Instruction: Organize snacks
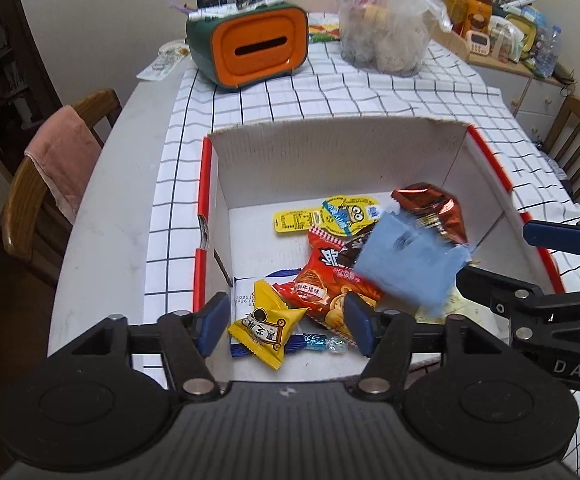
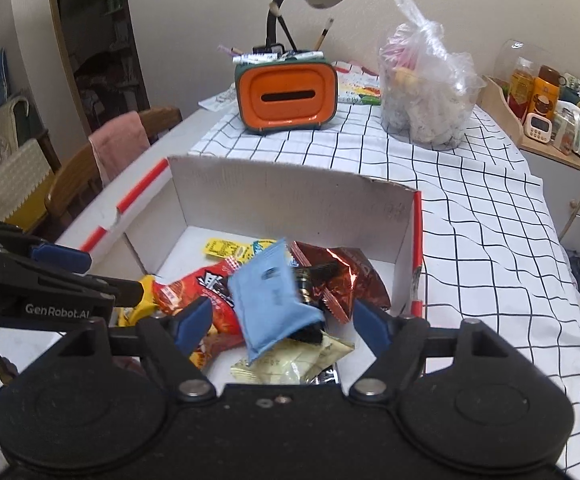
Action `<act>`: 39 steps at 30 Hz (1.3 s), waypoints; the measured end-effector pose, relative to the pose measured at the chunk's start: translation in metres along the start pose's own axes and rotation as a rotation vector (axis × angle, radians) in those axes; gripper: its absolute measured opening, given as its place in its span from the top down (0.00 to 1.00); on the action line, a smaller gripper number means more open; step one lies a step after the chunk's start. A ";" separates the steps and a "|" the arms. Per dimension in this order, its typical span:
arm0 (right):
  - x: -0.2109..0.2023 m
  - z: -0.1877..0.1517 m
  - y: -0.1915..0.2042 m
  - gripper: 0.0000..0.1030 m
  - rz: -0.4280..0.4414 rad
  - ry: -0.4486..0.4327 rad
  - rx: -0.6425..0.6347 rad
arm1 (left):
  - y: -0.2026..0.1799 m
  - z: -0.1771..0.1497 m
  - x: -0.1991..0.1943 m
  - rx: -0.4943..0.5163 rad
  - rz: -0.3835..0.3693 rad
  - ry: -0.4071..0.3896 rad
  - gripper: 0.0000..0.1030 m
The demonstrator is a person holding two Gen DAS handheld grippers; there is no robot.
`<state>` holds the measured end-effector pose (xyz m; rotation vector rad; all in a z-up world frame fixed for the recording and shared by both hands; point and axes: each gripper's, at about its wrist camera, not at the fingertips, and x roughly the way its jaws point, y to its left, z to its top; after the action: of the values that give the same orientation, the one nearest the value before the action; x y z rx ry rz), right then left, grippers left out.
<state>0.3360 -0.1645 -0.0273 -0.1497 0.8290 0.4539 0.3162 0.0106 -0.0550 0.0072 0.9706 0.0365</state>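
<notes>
left claw (image 1: 286,322): open, pads clear of yellow packet (image 1: 264,324)
right claw (image 2: 280,326): open, blue packet (image 2: 274,300) loose between

Left gripper (image 1: 286,322) and right gripper (image 2: 280,326) angle downward, jaws apart, seemingly gripping nothing.

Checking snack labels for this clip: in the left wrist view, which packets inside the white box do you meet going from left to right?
Yellow triangular candy packet → red-orange printed snack bag → blurred light-blue packet. The shiny copper-red foil bag overlaps the blue one, so I leave its place open.
</notes>
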 end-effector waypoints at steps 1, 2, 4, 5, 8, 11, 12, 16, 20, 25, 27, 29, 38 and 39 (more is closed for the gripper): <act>-0.004 0.000 0.000 0.23 0.003 -0.005 0.006 | 0.000 -0.001 -0.004 0.001 -0.003 -0.008 0.35; -0.007 -0.001 0.000 0.21 0.007 -0.009 0.010 | 0.000 -0.002 -0.009 0.000 -0.007 -0.017 0.33; -0.014 -0.001 0.001 0.20 0.012 -0.018 0.017 | 0.001 -0.004 -0.017 -0.003 -0.018 -0.029 0.29; -0.017 -0.002 0.001 0.19 0.015 -0.022 0.020 | 0.001 -0.005 -0.021 -0.004 -0.023 -0.034 0.26; -0.029 -0.004 0.004 0.12 0.025 -0.039 0.033 | 0.002 -0.010 -0.033 -0.007 -0.038 -0.048 0.25; -0.042 -0.008 0.008 0.05 0.034 -0.060 0.041 | 0.002 -0.016 -0.047 -0.002 -0.050 -0.066 0.21; -0.047 -0.009 0.010 0.04 0.042 -0.066 0.042 | 0.003 -0.018 -0.051 0.000 -0.058 -0.072 0.21; -0.067 -0.015 0.016 0.01 0.067 -0.095 0.051 | 0.004 -0.027 -0.069 0.006 -0.066 -0.097 0.19; -0.087 -0.020 0.021 0.00 0.072 -0.121 0.068 | 0.005 -0.038 -0.085 0.006 -0.065 -0.122 0.18; -0.110 -0.029 0.026 0.00 0.061 -0.144 0.090 | 0.007 -0.051 -0.106 0.006 -0.070 -0.147 0.11; -0.118 -0.033 0.027 0.00 0.054 -0.150 0.101 | 0.009 -0.055 -0.113 0.001 -0.076 -0.159 0.06; -0.126 -0.036 0.028 0.00 0.054 -0.161 0.109 | 0.010 -0.060 -0.120 -0.004 -0.077 -0.171 0.03; -0.156 -0.048 0.033 0.00 0.057 -0.207 0.130 | 0.013 -0.077 -0.139 -0.037 -0.085 -0.171 0.01; -0.157 -0.049 0.034 0.00 0.057 -0.208 0.130 | 0.013 -0.078 -0.140 -0.039 -0.084 -0.170 0.01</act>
<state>0.1957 -0.2011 0.0578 0.0414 0.6573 0.4586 0.1727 0.0181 0.0167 -0.0659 0.7998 -0.0222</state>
